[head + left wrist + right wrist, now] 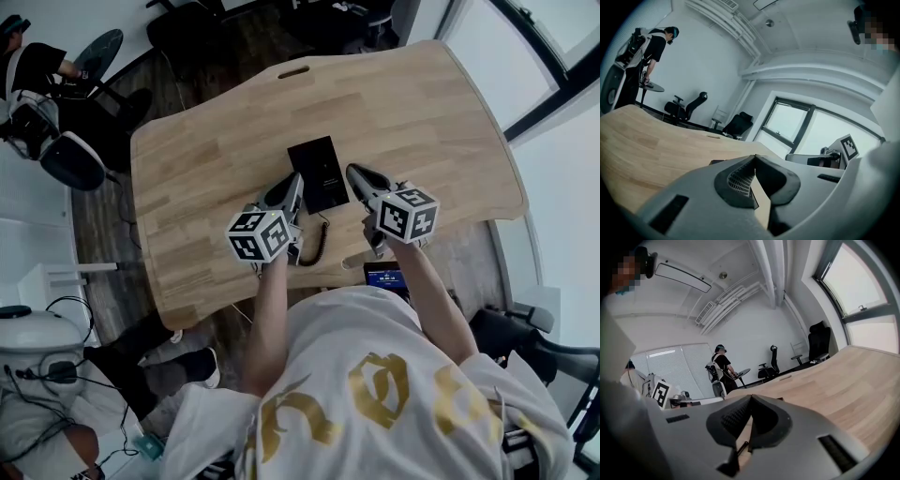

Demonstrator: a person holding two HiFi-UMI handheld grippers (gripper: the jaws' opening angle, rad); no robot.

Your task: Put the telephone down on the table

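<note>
A flat black telephone [319, 173] lies on the light wooden table [206, 159], near its front edge. Its coiled cord [320, 242] trails toward me and shows again below the right jaws as a coiled cord [738, 446]. My left gripper [295, 181] points at the telephone's left side, shut with nothing between its jaws. My right gripper [354, 172] sits at the telephone's right side, also shut and empty. In the left gripper view the closed left gripper [754, 157] hides most of the telephone [717, 161]. The right gripper [751, 397] shows closed tips too.
The table has a handle slot [293, 71] at its far edge. A person [37, 66] stands by office chairs [70, 159] at the upper left. A small blue-lit screen [384, 276] sits just under the front edge. Windows [525, 56] line the right side.
</note>
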